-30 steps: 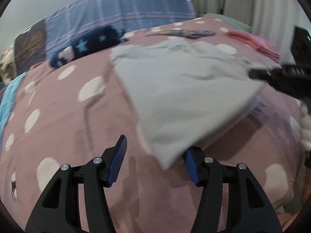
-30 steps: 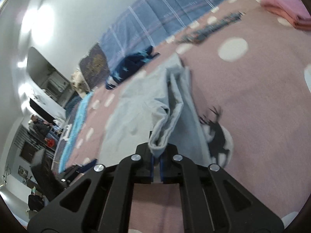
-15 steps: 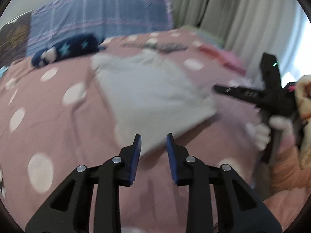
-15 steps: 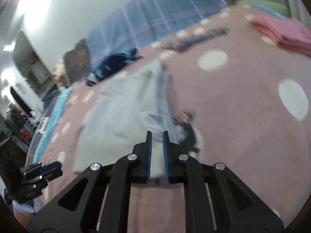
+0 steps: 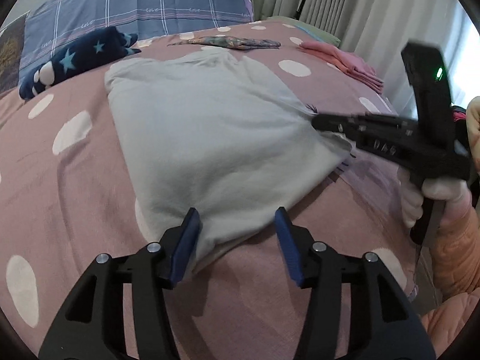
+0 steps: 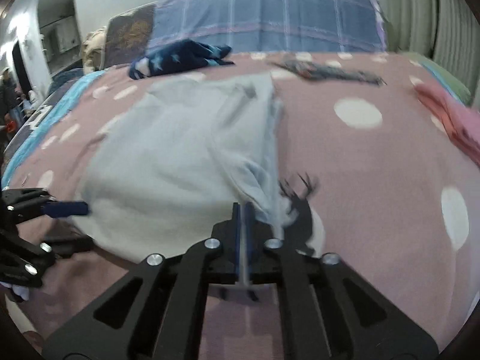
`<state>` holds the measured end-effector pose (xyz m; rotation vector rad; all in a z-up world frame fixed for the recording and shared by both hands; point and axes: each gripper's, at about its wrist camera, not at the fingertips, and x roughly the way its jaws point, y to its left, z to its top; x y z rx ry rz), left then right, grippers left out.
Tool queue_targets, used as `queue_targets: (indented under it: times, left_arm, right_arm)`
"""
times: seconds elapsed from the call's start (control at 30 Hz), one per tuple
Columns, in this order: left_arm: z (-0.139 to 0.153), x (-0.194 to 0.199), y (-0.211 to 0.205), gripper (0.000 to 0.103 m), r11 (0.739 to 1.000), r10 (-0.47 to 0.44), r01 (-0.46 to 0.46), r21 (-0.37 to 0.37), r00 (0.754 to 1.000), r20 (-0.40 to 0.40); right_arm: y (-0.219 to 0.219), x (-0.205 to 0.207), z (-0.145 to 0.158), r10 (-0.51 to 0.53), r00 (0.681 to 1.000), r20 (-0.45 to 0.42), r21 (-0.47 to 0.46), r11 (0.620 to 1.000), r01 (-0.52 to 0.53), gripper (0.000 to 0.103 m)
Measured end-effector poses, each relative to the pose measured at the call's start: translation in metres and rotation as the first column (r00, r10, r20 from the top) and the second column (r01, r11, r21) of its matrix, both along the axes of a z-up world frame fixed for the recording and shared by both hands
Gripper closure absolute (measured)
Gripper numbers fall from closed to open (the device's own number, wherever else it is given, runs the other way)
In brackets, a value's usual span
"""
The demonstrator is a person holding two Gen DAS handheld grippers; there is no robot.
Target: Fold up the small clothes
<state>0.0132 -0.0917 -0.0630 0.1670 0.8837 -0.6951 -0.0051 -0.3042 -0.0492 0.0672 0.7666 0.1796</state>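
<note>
A light grey garment [image 5: 210, 135] [image 6: 168, 162] lies spread on the pink dotted bed cover [image 5: 75, 180]. My left gripper [image 5: 237, 228] is open and still opening. The garment's near corner lies loose between its blue pads, and the left pad [image 5: 189, 234] brushes the cloth. My right gripper [image 6: 243, 210] is at the garment's right edge, its pads almost together and closing. A thin pale fold shows in the slit. In the left wrist view the cloth draws to a point at the right gripper [image 5: 315, 120], which a gloved hand [image 5: 444, 210] holds.
A navy star-print garment [image 5: 78, 57] lies at the back left and a patterned cloth [image 5: 228, 42] at the back middle. A folded pink stack [image 5: 345, 60] sits at the right edge. A plaid pillow [image 5: 144, 9] and curtains [image 5: 330, 6] stand behind.
The left jaws narrowed, then spread again around the near corner. The right gripper rolled level, loosened its hold on the bunched cloth, then narrowed again. The garment now lies flatter.
</note>
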Motion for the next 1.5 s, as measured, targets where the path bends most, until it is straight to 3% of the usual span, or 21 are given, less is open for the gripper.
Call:
queue_targets:
  times: [0.1, 0.2, 0.23, 0.33, 0.57, 0.7, 0.97, 1.0, 1.1, 1.13, 1.2, 1.23, 1.3, 1.37, 1.47, 1.5]
  left_arm:
    - [0.010, 0.009, 0.001, 0.049, 0.998, 0.006, -0.005, -0.069, 1.000, 0.005]
    - [0.003, 0.022, 0.004, 0.049, 0.997, 0.034, -0.035, -0.062, 0.999, -0.016]
    - [-0.003, 0.025, 0.005, 0.049, 0.997, 0.033, -0.035, -0.071, 0.999, -0.035]
    - [-0.008, 0.023, 0.007, 0.048, 0.994, 0.020, -0.022, -0.104, 1.000, -0.017]
    - [-0.010, 0.017, -0.008, 0.025, 0.998, -0.042, 0.044, -0.045, 0.999, 0.030]
    - [-0.012, 0.012, -0.013, 0.023, 0.999, -0.053, 0.054, -0.008, 0.997, 0.054]
    - [-0.011, 0.013, -0.006, 0.022, 0.997, -0.051, 0.053, -0.051, 0.998, 0.037]
    - [-0.012, 0.013, -0.006, 0.022, 0.997, -0.052, 0.054, -0.054, 0.998, 0.035]
    - [-0.011, 0.014, -0.005, 0.022, 0.996, -0.055, 0.057, -0.067, 0.998, 0.029]
    - [-0.011, 0.015, -0.004, 0.022, 0.996, -0.055, 0.057, -0.071, 0.998, 0.027]
    - [-0.011, 0.015, -0.003, 0.022, 0.995, -0.055, 0.057, -0.077, 0.998, 0.023]
    - [-0.011, 0.015, -0.003, 0.022, 0.995, -0.055, 0.057, -0.080, 0.998, 0.021]
    - [-0.011, 0.016, -0.003, 0.021, 0.995, -0.056, 0.058, -0.086, 0.998, 0.018]
    - [-0.011, 0.016, -0.002, 0.021, 0.994, -0.059, 0.060, -0.092, 0.998, 0.015]
    - [-0.011, 0.015, -0.003, 0.021, 0.994, -0.059, 0.061, -0.089, 0.998, 0.017]
    - [-0.011, 0.014, -0.003, 0.021, 0.994, -0.059, 0.061, -0.086, 0.998, 0.019]
  right_arm:
    - [0.000, 0.014, 0.018, 0.039, 0.999, 0.032, 0.060, 0.997, -0.041, 0.093]
    - [0.002, 0.032, 0.024, 0.072, 0.996, 0.047, 0.092, 0.993, -0.076, 0.093]
    - [0.001, 0.038, 0.020, 0.078, 0.996, 0.029, 0.104, 0.991, -0.081, 0.092]
    - [-0.006, 0.060, -0.014, -0.010, 0.995, -0.096, 0.012, 1.000, 0.011, 0.094]
    - [-0.025, 0.059, 0.013, -0.062, 0.997, -0.037, 0.089, 0.994, 0.065, 0.095]
    - [-0.031, 0.095, 0.022, -0.088, 0.995, -0.044, 0.030, 0.996, 0.089, 0.088]
    - [-0.007, 0.159, 0.010, -0.052, 0.993, -0.103, -0.099, 0.994, 0.041, 0.065]
    - [-0.004, 0.162, 0.006, -0.042, 0.993, -0.113, -0.113, 0.993, 0.029, 0.065]
    - [-0.001, 0.167, -0.003, -0.044, 0.995, -0.094, -0.173, 0.985, 0.027, 0.093]
    - [-0.007, 0.164, -0.001, -0.060, 0.995, -0.076, -0.151, 0.987, 0.048, 0.093]
    - [-0.021, 0.160, 0.004, -0.159, 0.987, -0.032, -0.172, 0.973, 0.151, 0.103]
    - [-0.031, 0.158, 0.005, -0.221, 0.975, -0.009, -0.203, 0.955, 0.214, 0.103]
    - [-0.062, 0.158, 0.003, -0.273, 0.959, -0.074, -0.088, 0.960, 0.267, 0.103]
    - [-0.074, 0.154, 0.004, -0.230, 0.967, -0.109, 0.030, 0.972, 0.235, 0.103]
    - [-0.055, 0.148, 0.017, -0.143, 0.988, -0.060, 0.004, 0.990, 0.144, 0.092]
    - [-0.049, 0.148, 0.021, -0.117, 0.992, -0.053, 0.013, 0.993, 0.118, 0.078]
